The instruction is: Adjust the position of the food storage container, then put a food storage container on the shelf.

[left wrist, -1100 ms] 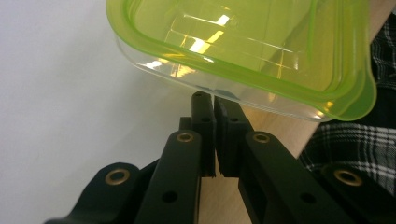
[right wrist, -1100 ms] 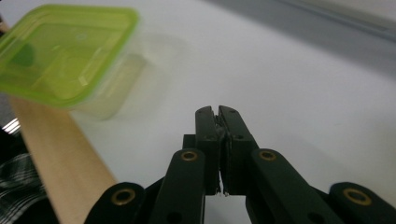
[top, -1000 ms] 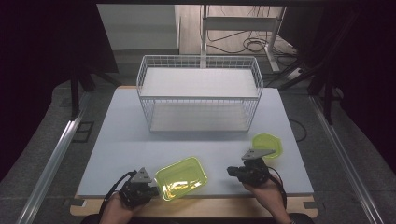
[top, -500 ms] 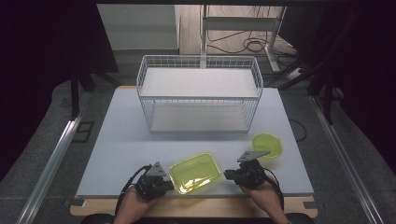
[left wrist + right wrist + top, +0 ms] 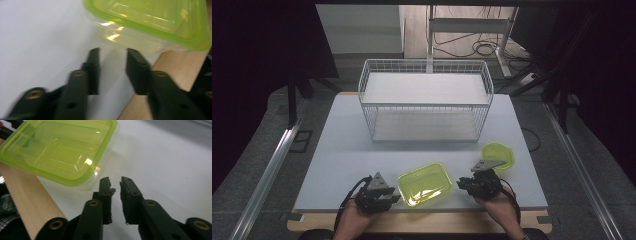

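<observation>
A clear tub with a yellow-green lid (image 5: 424,183) lies flat near the table's front edge, between my two grippers. My left gripper (image 5: 394,196) points right at its left side. Its jaws have just been opening and stand apart, short of the tub (image 5: 155,20), with nothing between them (image 5: 112,53). My right gripper (image 5: 460,185) points left at the tub's right side. Its jaws have also just been opening, and a narrow empty gap shows between them (image 5: 115,181), just short of the tub's corner (image 5: 57,150).
A white wire basket rack (image 5: 424,100) with two shelves stands at the back middle of the white table (image 5: 342,150). A small yellow-green container (image 5: 498,155) sits behind my right gripper. The wooden front edge (image 5: 422,220) runs just below the tub.
The tub has slid right toward the table's middle, carried by my left gripper. The left jaws have since come off it. My right gripper has hardly moved.
</observation>
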A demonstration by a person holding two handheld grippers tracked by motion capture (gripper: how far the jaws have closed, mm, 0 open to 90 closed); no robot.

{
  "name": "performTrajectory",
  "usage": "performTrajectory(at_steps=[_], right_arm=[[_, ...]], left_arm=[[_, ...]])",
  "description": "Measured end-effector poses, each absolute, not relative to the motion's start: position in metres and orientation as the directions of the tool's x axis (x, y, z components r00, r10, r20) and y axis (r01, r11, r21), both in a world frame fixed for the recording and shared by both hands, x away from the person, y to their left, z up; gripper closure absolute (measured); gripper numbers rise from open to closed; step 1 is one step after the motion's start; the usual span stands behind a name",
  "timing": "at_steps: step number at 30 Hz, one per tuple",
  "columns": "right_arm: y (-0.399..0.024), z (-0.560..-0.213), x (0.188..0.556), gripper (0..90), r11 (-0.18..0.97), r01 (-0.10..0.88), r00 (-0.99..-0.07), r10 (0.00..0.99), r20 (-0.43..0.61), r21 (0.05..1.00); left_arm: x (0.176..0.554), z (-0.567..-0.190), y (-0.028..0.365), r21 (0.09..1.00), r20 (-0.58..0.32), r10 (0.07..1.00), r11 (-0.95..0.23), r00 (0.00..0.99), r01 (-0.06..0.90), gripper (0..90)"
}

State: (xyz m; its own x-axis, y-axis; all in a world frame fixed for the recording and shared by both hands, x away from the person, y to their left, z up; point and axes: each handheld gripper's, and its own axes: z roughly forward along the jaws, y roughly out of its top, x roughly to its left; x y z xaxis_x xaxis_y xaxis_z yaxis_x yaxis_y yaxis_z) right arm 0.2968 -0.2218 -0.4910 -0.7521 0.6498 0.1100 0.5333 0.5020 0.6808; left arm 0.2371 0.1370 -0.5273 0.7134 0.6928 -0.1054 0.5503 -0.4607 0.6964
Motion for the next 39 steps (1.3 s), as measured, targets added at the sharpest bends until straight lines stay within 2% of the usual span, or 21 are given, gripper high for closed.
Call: performTrajectory(at_steps=[2, 3, 4, 5, 8, 9, 10, 11, 14, 15, 16, 20, 23, 28, 34, 39], right_arm=[[-0.223, -0.490, 0.297, 68.3, 0.500, 0.528, -0.749, 0.655, 0.099, 0.687], [-0.225, -0.490, 0.298, 61.2, 0.494, 0.524, -0.747, 0.658, 0.096, 0.694], [-0.225, -0.490, 0.298, 61.2, 0.494, 0.524, -0.747, 0.658, 0.096, 0.694], [-0.225, -0.489, 0.299, 57.8, 0.493, 0.524, -0.746, 0.659, 0.094, 0.694], [-0.228, -0.489, 0.301, 48.4, 0.490, 0.525, -0.738, 0.670, 0.085, 0.695], [-0.230, -0.490, 0.303, 42.7, 0.481, 0.532, -0.731, 0.677, 0.091, 0.697], [-0.230, -0.490, 0.303, 42.7, 0.481, 0.532, -0.731, 0.677, 0.091, 0.697], [-0.232, -0.491, 0.304, 37.8, 0.471, 0.538, -0.725, 0.681, 0.099, 0.699], [-0.233, -0.491, 0.306, 32.7, 0.463, 0.537, -0.729, 0.676, 0.112, 0.705], [-0.233, -0.492, 0.306, 27.4, 0.459, 0.531, -0.735, 0.668, 0.118, 0.713], [-0.233, -0.492, 0.306, 27.4, 0.459, 0.531, -0.735, 0.668, 0.118, 0.713], [-0.230, -0.494, 0.308, 13.5, 0.444, 0.523, -0.741, 0.659, 0.131, 0.727], [-0.229, -0.497, 0.308, 7.4, 0.445, 0.511, -0.746, 0.655, 0.122, 0.735], [-0.226, -0.499, 0.310, 4.9, 0.441, 0.528, -0.743, 0.654, 0.142, 0.726], [-0.221, -0.494, 0.313, 4.6, 0.414, 0.582, -0.723, 0.657, 0.213, 0.700], [-0.215, -0.489, 0.317, 17.7, 0.405, 0.598, -0.712, 0.664, 0.227, 0.691]], left_arm=[[0.233, -0.526, 0.141, 0.704, -0.073, 0.704, -0.465, 0.706, 0.537, 44.7], [0.230, -0.525, 0.145, 0.711, -0.060, 0.710, -0.463, 0.702, 0.530, 35.1], [0.230, -0.525, 0.145, 0.711, -0.060, 0.710, -0.463, 0.702, 0.530, 29.3], [0.228, -0.525, 0.146, 0.711, -0.050, 0.714, -0.466, 0.699, 0.527, 29.3], [0.224, -0.526, 0.149, 0.699, -0.002, 0.722, -0.493, 0.691, 0.517, 16.7], [0.223, -0.527, 0.151, 0.696, 0.005, 0.725, -0.497, 0.688, 0.518, 12.0], [0.223, -0.527, 0.151, 0.696, 0.005, 0.725, -0.497, 0.688, 0.518, 9.7], [0.223, -0.527, 0.152, 0.703, -0.002, 0.725, -0.489, 0.689, 0.516, 8.2], [0.224, -0.528, 0.152, 0.709, 0.004, 0.722, -0.490, 0.692, 0.507, 4.9], [0.224, -0.530, 0.152, 0.710, 0.008, 0.723, -0.490, 0.691, 0.505, 3.9], [0.224, -0.530, 0.152, 0.710, 0.008, 0.723, -0.490, 0.691, 0.505, 3.4], [0.224, -0.531, 0.154, 0.723, 0.004, 0.727, -0.476, 0.686, 0.500, 3.0], [0.225, -0.532, 0.155, 0.722, 0.007, 0.728, -0.478, 0.685, 0.500, 3.0], [0.225, -0.534, 0.154, 0.711, 0.018, 0.728, -0.491, 0.686, 0.503, 3.1], [0.225, -0.536, 0.152, 0.698, 0.033, 0.723, -0.511, 0.690, 0.502, 3.4], [0.225, -0.535, 0.153, 0.701, 0.034, 0.726, -0.508, 0.687, 0.501, 3.6]])
